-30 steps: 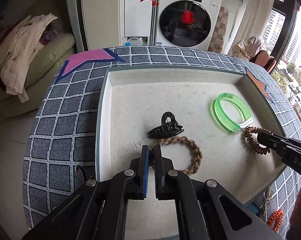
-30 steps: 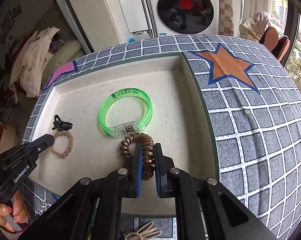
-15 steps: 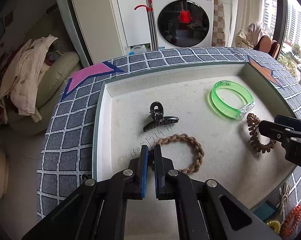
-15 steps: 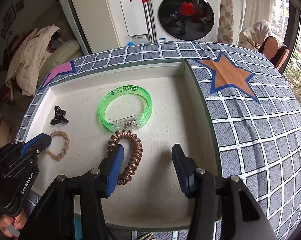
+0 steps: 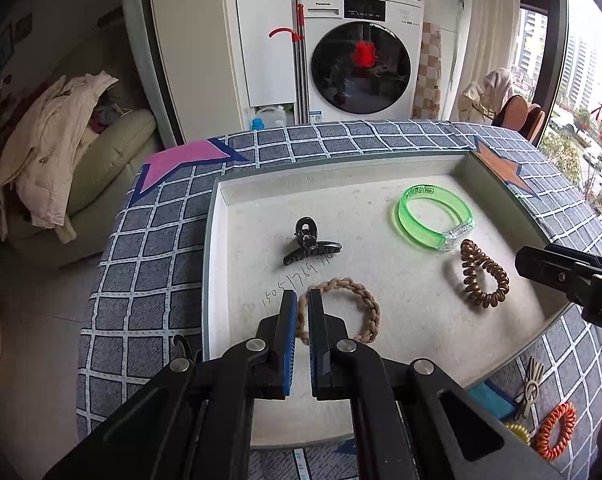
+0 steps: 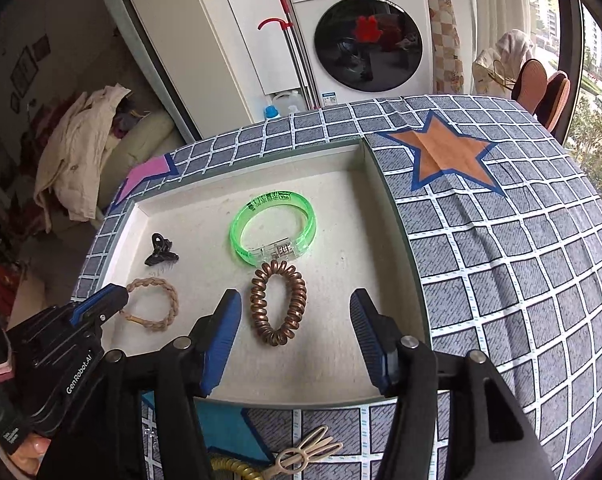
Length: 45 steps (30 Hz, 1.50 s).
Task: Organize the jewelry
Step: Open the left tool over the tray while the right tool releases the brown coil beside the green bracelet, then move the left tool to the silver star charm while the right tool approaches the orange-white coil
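A shallow white tray (image 5: 237, 196) (image 6: 141, 210) sits on the checked cloth. In it lie a black claw clip (image 5: 309, 241) (image 6: 161, 250), a tan braided hair tie (image 5: 349, 308) (image 6: 153, 309), a green bangle (image 5: 433, 222) (image 6: 273, 227) and a brown spiral hair tie (image 5: 484, 279) (image 6: 278, 303). My left gripper (image 5: 302, 300) (image 6: 115, 298) is shut on the left end of the braided hair tie. My right gripper (image 6: 295, 322) (image 5: 541, 264) is open, drawn back, with the spiral tie lying free between and beyond its fingers.
Near the tray's front edge lie an orange spiral tie (image 5: 555, 430), a yellow spiral tie (image 6: 229, 470) and a beige clip (image 6: 305, 456) on the cloth. A pink star (image 5: 181, 160) and an orange star (image 6: 449, 154) mark the cloth. A washing machine (image 5: 361, 56) stands behind.
My right gripper opened, let go of the brown spiral tie and drew back. My left gripper stayed shut on the braided tie while pulling back and up slightly.
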Each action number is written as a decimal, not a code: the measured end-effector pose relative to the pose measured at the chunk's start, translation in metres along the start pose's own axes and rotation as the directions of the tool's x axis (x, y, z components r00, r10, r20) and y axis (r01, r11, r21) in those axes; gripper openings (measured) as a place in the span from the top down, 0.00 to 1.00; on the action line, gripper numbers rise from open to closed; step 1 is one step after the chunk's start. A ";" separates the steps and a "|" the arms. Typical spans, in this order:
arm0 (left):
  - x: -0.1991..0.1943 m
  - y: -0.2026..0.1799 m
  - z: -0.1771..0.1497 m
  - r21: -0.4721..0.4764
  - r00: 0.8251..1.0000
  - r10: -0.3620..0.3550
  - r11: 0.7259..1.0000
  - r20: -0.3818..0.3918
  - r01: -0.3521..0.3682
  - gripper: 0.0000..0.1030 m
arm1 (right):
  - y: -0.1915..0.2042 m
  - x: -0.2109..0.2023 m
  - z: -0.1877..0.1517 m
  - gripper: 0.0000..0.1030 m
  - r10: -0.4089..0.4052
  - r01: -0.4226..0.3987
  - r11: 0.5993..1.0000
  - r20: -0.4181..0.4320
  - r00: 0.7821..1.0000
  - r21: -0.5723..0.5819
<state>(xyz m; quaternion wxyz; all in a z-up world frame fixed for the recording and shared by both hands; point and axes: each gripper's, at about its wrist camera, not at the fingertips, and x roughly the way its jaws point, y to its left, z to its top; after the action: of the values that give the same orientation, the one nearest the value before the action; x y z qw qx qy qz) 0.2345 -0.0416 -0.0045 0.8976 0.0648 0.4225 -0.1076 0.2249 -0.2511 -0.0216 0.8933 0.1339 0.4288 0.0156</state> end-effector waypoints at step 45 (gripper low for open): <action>0.012 0.020 -0.109 -0.100 0.998 0.000 0.995 -0.055 -0.005 0.00 | -0.021 -0.065 -0.118 0.18 0.013 -0.010 0.999 -0.066 0.998 0.050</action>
<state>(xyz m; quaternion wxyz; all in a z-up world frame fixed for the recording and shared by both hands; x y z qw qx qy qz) 0.1662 -0.0014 -0.0822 0.8879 0.0232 0.4519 -0.0833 0.0915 -0.2537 -0.0475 0.8747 0.1581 0.4579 0.0146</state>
